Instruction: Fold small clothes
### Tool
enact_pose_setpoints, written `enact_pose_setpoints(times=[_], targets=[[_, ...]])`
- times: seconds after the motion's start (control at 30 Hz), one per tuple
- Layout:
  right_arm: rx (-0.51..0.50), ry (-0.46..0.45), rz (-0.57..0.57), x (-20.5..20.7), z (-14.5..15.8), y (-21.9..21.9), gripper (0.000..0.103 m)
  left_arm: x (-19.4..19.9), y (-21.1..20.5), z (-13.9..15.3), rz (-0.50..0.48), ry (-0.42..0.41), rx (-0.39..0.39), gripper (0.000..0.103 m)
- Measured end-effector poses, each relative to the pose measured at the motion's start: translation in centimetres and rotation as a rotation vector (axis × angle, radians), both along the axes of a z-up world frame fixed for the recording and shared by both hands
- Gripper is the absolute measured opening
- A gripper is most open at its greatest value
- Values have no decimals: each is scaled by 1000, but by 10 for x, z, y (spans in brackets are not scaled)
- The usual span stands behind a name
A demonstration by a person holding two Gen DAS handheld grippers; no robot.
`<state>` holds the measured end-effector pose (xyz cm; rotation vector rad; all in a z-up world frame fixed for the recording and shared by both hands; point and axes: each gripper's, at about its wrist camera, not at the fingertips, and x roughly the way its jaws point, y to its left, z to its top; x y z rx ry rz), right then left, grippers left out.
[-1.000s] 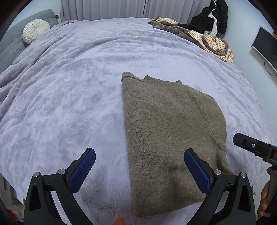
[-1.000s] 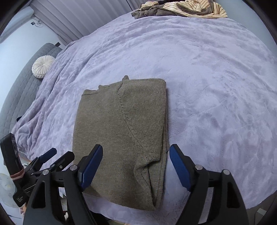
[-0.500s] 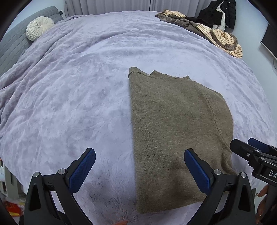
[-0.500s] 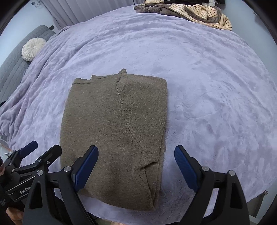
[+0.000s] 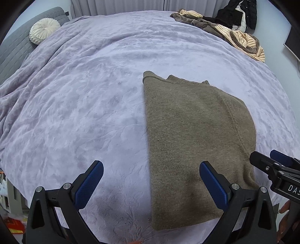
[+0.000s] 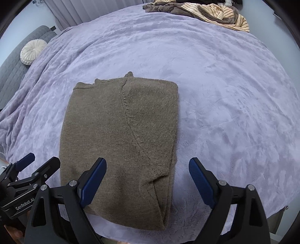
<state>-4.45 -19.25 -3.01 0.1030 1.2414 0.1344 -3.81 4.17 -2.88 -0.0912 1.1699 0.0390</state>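
Observation:
An olive-brown knit sweater (image 5: 195,138) (image 6: 120,131) lies folded lengthwise into a narrow strip on the lilac blanket, its hem toward me. My left gripper (image 5: 151,183) hovers open above the sweater's near left edge, with one blue pad over the blanket and the other over the knit. My right gripper (image 6: 147,180) hangs open over the sweater's near right edge, where a sleeve fold shows; nothing is pinched. Each gripper's black fingers (image 5: 270,165) (image 6: 33,172) show at the edge of the other's view.
The lilac blanket (image 5: 84,105) (image 6: 234,93) covers the whole bed. A heap of striped and brown clothes (image 5: 240,39) (image 6: 211,13) lies at the far right corner. A round cream cushion (image 5: 44,32) (image 6: 32,51) rests on a grey sofa at the far left.
Both views have tipped downward a little, so the sweater sits lower and more centred. The right gripper's jaws stand slightly wider than a second ago. The sweater has not moved.

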Motion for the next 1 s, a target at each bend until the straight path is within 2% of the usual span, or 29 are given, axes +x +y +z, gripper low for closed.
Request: enact_pose_setpoints(times=[1.0], targets=[[4, 6, -12, -5, -3, 2, 91, -1, 0, -3, -10, 10, 16, 102]])
